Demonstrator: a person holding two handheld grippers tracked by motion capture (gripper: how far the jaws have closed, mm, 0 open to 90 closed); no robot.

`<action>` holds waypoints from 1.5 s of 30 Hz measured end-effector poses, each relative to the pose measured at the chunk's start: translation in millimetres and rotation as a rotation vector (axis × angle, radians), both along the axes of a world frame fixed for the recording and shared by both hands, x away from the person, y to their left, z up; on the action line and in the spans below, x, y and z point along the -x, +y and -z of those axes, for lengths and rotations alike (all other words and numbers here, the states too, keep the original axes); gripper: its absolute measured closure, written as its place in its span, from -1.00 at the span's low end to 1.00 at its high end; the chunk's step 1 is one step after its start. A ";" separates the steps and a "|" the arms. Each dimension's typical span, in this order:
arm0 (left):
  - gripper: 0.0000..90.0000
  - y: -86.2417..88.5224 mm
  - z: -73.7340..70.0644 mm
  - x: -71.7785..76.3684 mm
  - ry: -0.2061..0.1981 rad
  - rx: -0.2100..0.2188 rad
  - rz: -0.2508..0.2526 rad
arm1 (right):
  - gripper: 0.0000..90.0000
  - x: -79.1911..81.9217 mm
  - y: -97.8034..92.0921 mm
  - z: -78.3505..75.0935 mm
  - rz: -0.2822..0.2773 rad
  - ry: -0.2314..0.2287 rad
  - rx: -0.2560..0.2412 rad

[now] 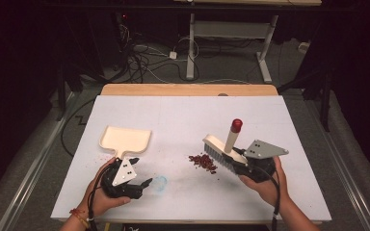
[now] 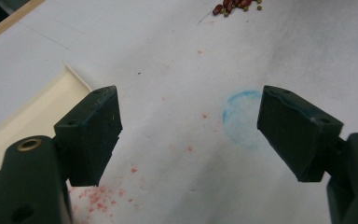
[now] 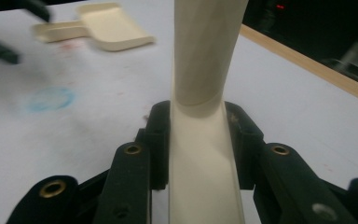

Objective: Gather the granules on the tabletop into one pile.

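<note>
While clamped in the right gripper [image 1: 241,162], stands tilted on the white table sheet [image 1: 183,115]: a cream plastic hand brush with grey bristles and a red-capped handle [image 1: 224,147]. Jaws shut on the cream back of the brush [image 3: 200,163], one black jaw on each side, handle rising between them. Bristles resting on the sheet just right of a small pile of dark red beans with a few greenish ones [image 1: 203,162], touching or nearly touching its edge; hard to tell which.

Held over the near left part of the table, the left gripper [image 1: 137,185], jaws wide apart and holding nothing, bare sheet between them in the left gripper view [image 2: 186,135]. Lying flat just beyond it, a cream plastic dustpan with a short handle [image 1: 125,140], handle end close to the hand, pan mouth facing away. Seen again at the left edge of the left gripper view [image 2: 32,112] and far off in the right gripper view [image 3: 107,28].

Faint blue ring mark [image 1: 160,183] on the sheet between gripper and beans; reddish specks scattered near the left jaw [image 2: 98,196].
</note>
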State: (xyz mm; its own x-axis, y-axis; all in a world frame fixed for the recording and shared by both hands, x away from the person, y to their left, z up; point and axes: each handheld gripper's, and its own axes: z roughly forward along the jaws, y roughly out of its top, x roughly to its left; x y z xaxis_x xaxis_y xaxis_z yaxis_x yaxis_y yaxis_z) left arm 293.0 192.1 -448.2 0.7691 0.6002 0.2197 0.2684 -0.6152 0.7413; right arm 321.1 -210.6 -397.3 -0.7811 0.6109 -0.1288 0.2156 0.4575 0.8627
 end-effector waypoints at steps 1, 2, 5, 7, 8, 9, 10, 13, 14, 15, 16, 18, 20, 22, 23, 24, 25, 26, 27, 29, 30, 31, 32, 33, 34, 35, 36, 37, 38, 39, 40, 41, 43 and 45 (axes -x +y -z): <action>-0.53 -0.4 0.2 0.2 0.008 0.001 0.001 | 0.50 2.3 -4.5 0.5 -0.074 0.012 -0.015; -0.53 -0.5 0.1 0.1 0.008 -0.001 0.002 | 0.50 4.3 -7.2 1.8 -0.123 0.027 -0.021; -0.53 -0.8 -0.3 -0.6 0.008 0.002 0.001 | 0.50 6.0 -10.6 9.2 -0.303 0.083 -0.022; -0.53 -1.2 -0.3 -1.0 0.010 0.003 0.001 | 0.50 2.9 -8.0 14.3 -0.381 0.100 -0.003; -0.53 -1.5 -0.2 -1.1 0.010 0.003 0.002 | 0.50 0.3 -5.5 16.0 -0.409 0.108 0.015; -0.53 -1.8 0.0 -1.1 0.010 0.001 0.003 | 0.50 -2.7 -2.6 17.7 -0.438 0.115 0.024; -0.53 -1.9 0.2 -1.2 0.010 -0.001 0.006 | 0.50 -6.4 0.0 19.0 -0.474 0.122 0.030; -0.53 -1.5 0.9 -2.3 0.013 0.000 0.005 | 0.50 -20.1 9.4 23.7 -0.562 0.142 0.073; -0.53 -1.3 0.9 -2.5 0.014 0.000 0.006 | 0.50 -25.8 12.1 25.0 -0.578 0.132 0.084; -0.53 -1.1 1.0 -2.7 0.014 0.000 0.006 | 0.50 -32.3 14.0 26.0 -0.598 0.137 0.075; -0.53 -0.9 1.1 -3.0 0.015 0.000 0.004 | 0.50 -39.0 15.8 27.1 -0.615 0.144 0.064; -0.53 -0.7 1.4 -3.3 0.017 0.000 0.003 | 0.49 -52.0 20.3 29.7 -0.638 0.142 0.053; -0.53 -0.6 1.5 -3.5 0.019 0.001 0.002 | 0.49 -62.8 26.1 32.5 -0.653 0.145 0.039; -0.53 -0.9 1.9 -4.0 0.020 0.001 0.003 | 0.48 -70.4 32.2 34.4 -0.664 0.143 0.031; -0.53 -1.1 2.2 -4.2 0.021 0.000 0.004 | 0.48 -73.2 34.9 34.8 -0.670 0.145 0.031; -0.53 -1.4 2.4 -4.4 0.022 0.000 0.005 | 0.47 -75.7 37.5 34.9 -0.672 0.141 0.034; -0.53 -1.7 2.7 -4.5 0.022 -0.001 0.006 | 0.47 -78.0 39.7 34.8 -0.673 0.138 0.031; -0.53 -1.8 2.8 -4.7 0.023 -0.002 0.009 | 0.47 -80.2 41.5 34.4 -0.675 0.137 0.024; -0.53 -1.9 2.9 -4.7 0.024 -0.002 0.010 | 0.47 -81.8 42.9 33.6 -0.672 0.133 0.019; -0.53 -1.9 3.1 -4.8 0.024 0.001 0.009 | 0.47 -84.7 45.8 32.1 -0.670 0.124 0.005; -0.53 -1.8 3.1 -4.9 0.024 0.002 0.009 | 0.48 -85.5 46.8 31.3 -0.667 0.118 0.002; -0.53 -1.7 3.0 -5.0 0.025 0.003 0.009 | 0.49 -86.3 47.7 30.6 -0.664 0.110 -0.004; -0.53 -1.7 3.0 -4.9 0.024 0.002 0.010 | 0.49 -87.1 47.9 30.5 -0.666 0.117 -0.019; -0.53 -1.7 2.9 -4.7 0.024 0.002 0.010 | 0.49 -87.5 48.2 30.7 -0.667 0.122 -0.028; -0.53 -1.7 2.8 -4.5 0.023 0.002 0.011 | 0.49 -87.5 48.7 31.3 -0.665 0.123 -0.033; -0.53 -1.7 2.7 -4.4 0.023 0.001 0.011 | 0.50 -87.2 48.9 31.7 -0.666 0.126 -0.037; -0.53 -1.6 2.7 -4.4 0.023 0.001 0.012 | 0.50 -86.9 48.9 31.8 -0.671 0.129 -0.043; -0.53 -1.6 2.6 -4.5 0.022 0.001 0.012 | 0.50 -86.2 48.7 31.1 -0.667 0.124 -0.048; -0.53 -1.7 2.6 -4.5 0.023 0.001 0.012 | 0.50 -85.4 48.1 30.0 -0.656 0.119 -0.059; -0.53 -1.8 2.6 -4.4 0.023 0.001 0.013 | 0.50 -84.6 46.7 28.3 -0.651 0.116 -0.076; -0.53 -1.9 2.6 -4.2 0.023 0.000 0.013 | 0.50 -83.4 44.7 26.0 -0.652 0.118 -0.099; -0.53 -2.0 2.6 -3.8 0.023 0.000 0.014 | 0.50 -81.6 42.4 23.2 -0.654 0.113 -0.120; -0.53 -1.8 2.3 -3.3 0.021 -0.001 0.016 | 0.50 -75.7 36.9 15.5 -0.646 0.101 -0.141; -0.53 -1.0 1.8 -3.0 0.020 0.002 0.013 | 0.50 -68.6 29.7 6.2 -0.612 0.080 -0.135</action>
State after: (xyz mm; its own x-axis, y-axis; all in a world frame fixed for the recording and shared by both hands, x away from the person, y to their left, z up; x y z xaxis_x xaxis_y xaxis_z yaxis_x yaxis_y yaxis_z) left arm 295.9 191.1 -450.0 0.7808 0.5908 0.2033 0.2751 -0.6172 0.7371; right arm 389.7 -180.9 -403.5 -0.9983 0.0573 -0.0084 0.0157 0.4069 0.9133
